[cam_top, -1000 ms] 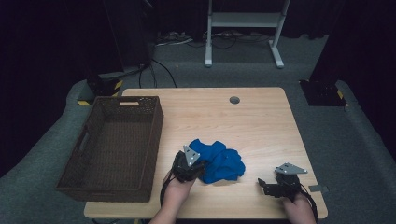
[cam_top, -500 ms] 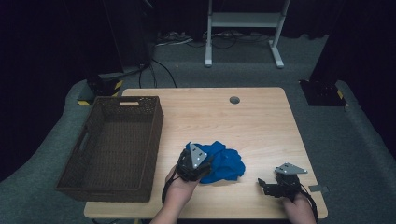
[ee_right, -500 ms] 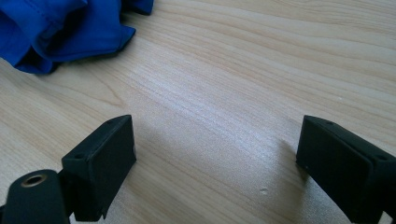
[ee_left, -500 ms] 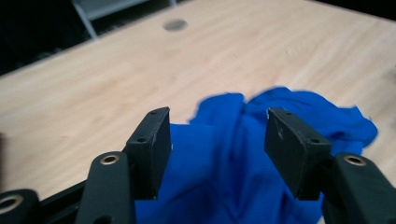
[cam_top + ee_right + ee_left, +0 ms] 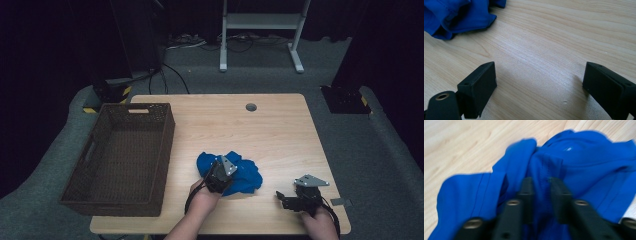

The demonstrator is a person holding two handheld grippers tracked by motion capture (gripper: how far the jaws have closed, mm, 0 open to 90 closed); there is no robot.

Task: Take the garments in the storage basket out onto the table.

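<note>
A crumpled blue cloth [image 5: 246, 176] lies on the wooden table [image 5: 260, 135], near the front and a little left of centre. My left gripper [image 5: 225, 172] sits on the cloth's left part. In the left gripper view its jaws stand close together, and the left gripper [image 5: 541, 182] is shut on a stitched fold of the blue cloth [image 5: 584, 165]. My right gripper [image 5: 281, 198] rests low over bare wood at the front right, pointing left. Seen in its own view, the right gripper [image 5: 540, 75] is open with nothing between its jaws, and the blue cloth [image 5: 454, 15] lies beyond them at the upper left.
A dark woven basket [image 5: 167, 135] with nothing in it stands on the table's left side. A round cable hole [image 5: 251, 107] is near the far edge. A white metal stand [image 5: 260, 22] and cables are on the floor behind the table.
My left gripper has slid right and forward onto the cloth, covering its left part, and its jaws have come together on a fold. The right gripper has stayed where it was.
</note>
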